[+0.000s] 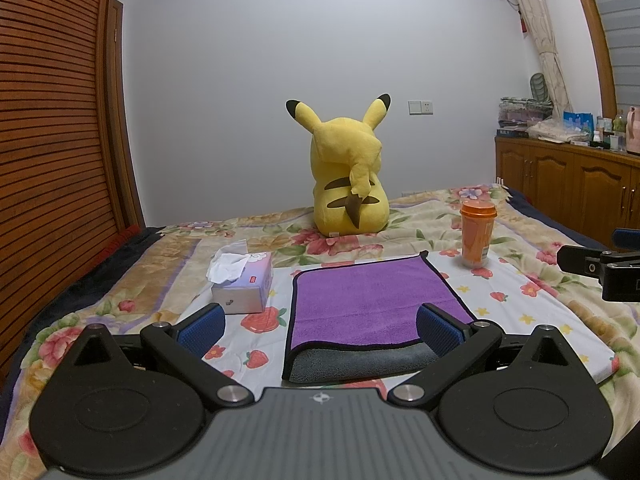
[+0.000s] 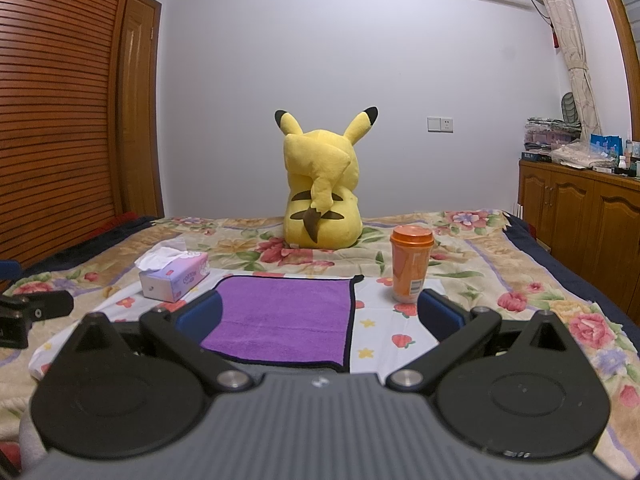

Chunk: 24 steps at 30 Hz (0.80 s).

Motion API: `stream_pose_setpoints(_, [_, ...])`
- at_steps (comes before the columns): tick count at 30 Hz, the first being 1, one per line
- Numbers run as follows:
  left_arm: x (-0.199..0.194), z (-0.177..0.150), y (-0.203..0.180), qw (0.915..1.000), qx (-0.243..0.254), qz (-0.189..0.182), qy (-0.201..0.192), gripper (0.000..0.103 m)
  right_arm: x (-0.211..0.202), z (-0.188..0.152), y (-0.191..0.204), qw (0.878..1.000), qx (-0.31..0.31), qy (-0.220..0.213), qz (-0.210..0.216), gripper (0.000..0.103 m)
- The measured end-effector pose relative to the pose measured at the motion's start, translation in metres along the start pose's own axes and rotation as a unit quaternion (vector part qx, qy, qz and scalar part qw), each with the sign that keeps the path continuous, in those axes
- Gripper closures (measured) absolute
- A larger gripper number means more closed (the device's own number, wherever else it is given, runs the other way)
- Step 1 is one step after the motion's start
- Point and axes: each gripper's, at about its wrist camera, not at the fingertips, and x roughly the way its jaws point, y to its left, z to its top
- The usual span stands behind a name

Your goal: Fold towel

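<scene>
I find the towel lying in the lower centre of the left wrist view, on a white strawberry-print cloth spread over the floral bedspread. It is a plush purple rectangle with a black bound edge, already doubled over: the near edge shows a fold with the grey underside exposed beneath the purple layer. The pile looks soft and short, with a faint crease line across the middle. In the right wrist view the same towel fills the lower centre, its right black edge running straight down the frame. My left tool has its jaws spread wide, its blue ribbed pads apart and gripping nothing; its right pad overlaps the towel's lower right corner in the frame, though I cannot tell whether it touches. My right tool is likewise spread wide and empty, pads flanking the towel in the frame. Left of the towel stands a rectangular cardboard tissue box with a crumpled white sheet protruding. To the upper right of it stands an orange translucent cup with a lid, upright. At frame centre a yellow plush toy sits with its back turned.
</scene>
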Motion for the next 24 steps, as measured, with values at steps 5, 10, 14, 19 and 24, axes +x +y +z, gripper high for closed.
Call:
stream_pose_setpoints(5, [0.0,0.0,0.0,1.0,0.001,0.0,0.0,0.0,0.0,0.0,0.001,1.0,0.0,0.0,0.0,0.0])
stream_pose_setpoints(10, [0.0,0.0,0.0,1.0,0.001,0.0,0.001,0.0,0.0,0.0,0.001,1.0,0.0,0.0,0.0,0.0])
stream_pose_setpoints(14, [-0.002,-0.001,0.002,1.0,0.001,0.0,0.003,0.0,0.001,-0.001,0.003,1.0,-0.001,0.002,0.0,0.0])
stream_pose_setpoints(19, [0.007,-0.002,0.007,0.9999,0.002,-0.001,0.012,0.0,0.004,0.002,0.004,1.0,-0.003,0.009,0.001,0.0])
stream_pose_setpoints(24, [0.009,-0.003,0.007,0.9998,0.004,-0.004,0.021,0.0,0.008,-0.002,0.012,1.0,-0.014,0.021,0.009,0.0])
